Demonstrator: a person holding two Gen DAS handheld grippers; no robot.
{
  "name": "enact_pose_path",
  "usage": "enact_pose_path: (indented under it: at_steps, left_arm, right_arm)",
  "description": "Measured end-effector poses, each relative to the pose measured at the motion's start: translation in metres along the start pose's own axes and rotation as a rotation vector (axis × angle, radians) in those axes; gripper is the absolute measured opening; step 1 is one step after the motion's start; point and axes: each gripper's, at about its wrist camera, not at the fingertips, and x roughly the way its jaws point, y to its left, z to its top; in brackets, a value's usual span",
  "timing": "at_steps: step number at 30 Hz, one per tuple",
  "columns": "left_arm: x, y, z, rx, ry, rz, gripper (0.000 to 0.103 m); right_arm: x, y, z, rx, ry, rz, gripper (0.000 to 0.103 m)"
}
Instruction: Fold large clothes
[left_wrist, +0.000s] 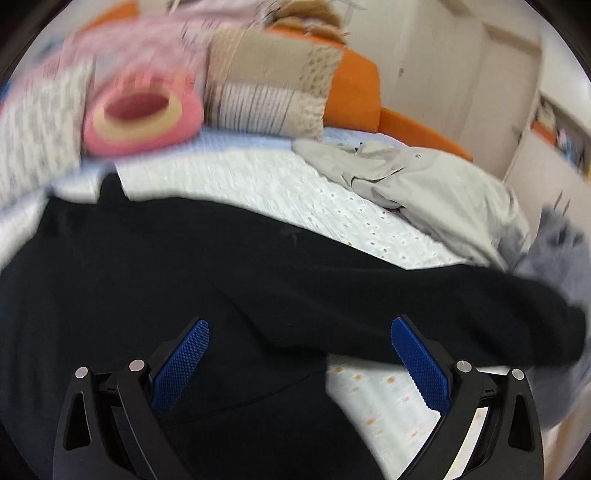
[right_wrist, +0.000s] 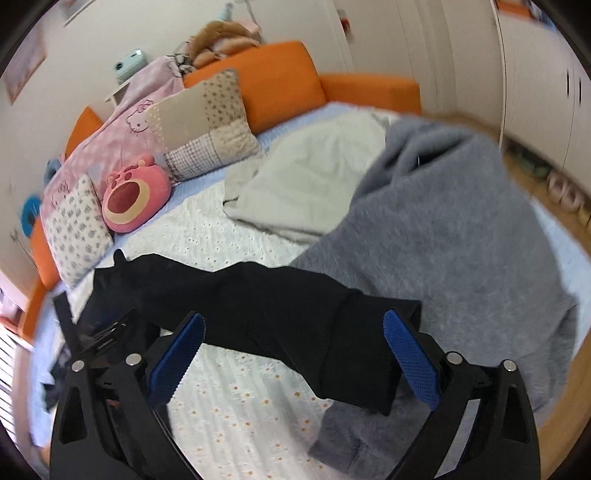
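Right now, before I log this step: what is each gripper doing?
Left gripper: open, holding nothing, over the black garment.
Right gripper: open, holding nothing; the garment's sleeve lies between its fingers.

No readable text, label or number shows on anything in either view.
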Motion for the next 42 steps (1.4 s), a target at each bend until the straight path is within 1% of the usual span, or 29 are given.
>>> enact_pose_path:
  at_steps: [1,3,6,9,11,12,13,14,15,18,20,22,23,25,26,27,28,30,32,33,34,35,36,37,38,39,40,41,42]
  left_arm:
    - [0.006,0.006,0.000,-0.047,0.011,-0.021,0.100]
    - [0.015,0.013,0.000,-0.092,0.024,-0.025,0.100]
    - [0.020,0.017,-0.001,-0.081,0.007,-0.036,0.100]
    - [0.021,0.020,-0.006,-0.098,-0.011,-0.094,0.100]
    - [0.023,0.022,-0.008,-0.101,-0.021,-0.117,0.100]
    - [0.024,0.021,-0.011,-0.096,-0.029,-0.118,0.100]
    - [0.025,0.018,-0.013,-0.085,-0.035,-0.102,0.100]
    - [0.027,0.017,-0.016,-0.075,-0.037,-0.092,0.100]
    - [0.030,0.015,-0.019,-0.064,-0.030,-0.091,0.100]
    - [0.031,0.016,-0.021,-0.066,-0.033,-0.113,0.100]
    - [0.032,0.019,-0.021,-0.081,-0.038,-0.129,0.100]
    - [0.036,0.027,-0.022,-0.117,-0.030,-0.140,0.100]
    - [0.037,0.030,-0.023,-0.130,-0.029,-0.142,0.100]
    - [0.036,0.033,-0.024,-0.136,-0.036,-0.139,0.100]
    - [0.036,0.032,-0.025,-0.133,-0.038,-0.127,0.100]
    - [0.034,0.031,-0.026,-0.129,-0.044,-0.105,0.100]
    - [0.032,0.030,-0.027,-0.128,-0.057,-0.090,0.100]
    - [0.024,0.035,-0.031,-0.140,-0.093,-0.085,0.100]
    - [0.018,0.044,-0.033,-0.180,-0.121,-0.096,0.100]
    - [0.016,0.049,-0.033,-0.202,-0.123,-0.102,0.100]
    - [0.015,0.056,-0.032,-0.240,-0.122,-0.115,0.100]
    - [0.013,0.061,-0.032,-0.273,-0.125,-0.120,0.099]
    - [0.009,0.068,-0.031,-0.322,-0.134,-0.123,0.096]
    - [0.008,0.070,-0.031,-0.346,-0.133,-0.123,0.077]
    - [0.010,0.072,-0.030,-0.371,-0.113,-0.115,0.046]
    - [0.017,0.073,-0.030,-0.388,-0.066,-0.105,0.033]
    - [0.025,0.073,-0.031,-0.410,-0.026,-0.106,0.018]
    - [0.032,0.076,-0.034,-0.439,0.001,-0.108,0.016]
    - [0.036,0.077,-0.038,-0.446,-0.004,-0.094,0.015]
  right_arm:
    - [0.006,-0.005,0.001,0.021,0.026,0.010,0.090]
    - [0.014,-0.013,0.000,0.054,0.060,0.003,0.088]
    - [0.018,-0.025,-0.003,0.075,0.069,-0.046,0.088]
    - [0.014,-0.033,-0.008,0.094,0.058,-0.046,0.088]
    - [0.012,-0.037,-0.009,0.098,0.051,-0.060,0.089]
    - [0.012,-0.039,-0.009,0.104,0.050,-0.056,0.089]
    - [0.016,-0.039,-0.008,0.103,0.060,-0.043,0.088]
    - [0.020,-0.038,-0.008,0.098,0.076,-0.040,0.082]
    - [0.025,-0.035,-0.007,0.089,0.091,-0.055,0.079]
    - [0.035,-0.024,-0.006,0.059,0.125,-0.038,0.056]
    - [0.039,-0.016,-0.003,0.038,0.133,-0.031,0.056]
    - [0.047,-0.013,0.002,0.034,0.144,-0.060,0.056]
    - [0.052,-0.012,0.004,0.039,0.154,-0.063,0.054]
    - [0.057,-0.010,0.007,0.048,0.169,-0.046,0.022]
    - [0.057,-0.006,0.011,0.069,0.174,-0.008,0.016]
    - [0.056,-0.003,0.014,0.076,0.169,0.013,0.013]
    - [0.052,0.005,0.020,0.071,0.153,0.022,0.013]
    - [0.041,0.026,0.034,0.023,0.103,-0.004,0.010]
    - [0.025,0.054,0.054,-0.029,0.039,-0.009,0.010]
    - [0.019,0.064,0.062,-0.045,0.014,-0.013,0.009]
    - [0.009,0.077,0.072,-0.068,-0.021,-0.019,0.005]
    - [-0.005,0.094,0.085,-0.097,-0.070,-0.022,0.005]
    - [-0.016,0.105,0.093,-0.115,-0.106,-0.019,0.004]
    - [-0.026,0.116,0.102,-0.133,-0.137,-0.021,0.003]
    - [-0.037,0.128,0.112,-0.152,-0.169,-0.025,0.002]
    - [-0.049,0.143,0.125,-0.179,-0.198,-0.025,0.000]
    - [-0.056,0.154,0.134,-0.196,-0.206,-0.020,0.000]
    - [-0.064,0.167,0.144,-0.216,-0.205,-0.008,0.000]
    - [-0.066,0.174,0.150,-0.229,-0.184,0.001,0.001]
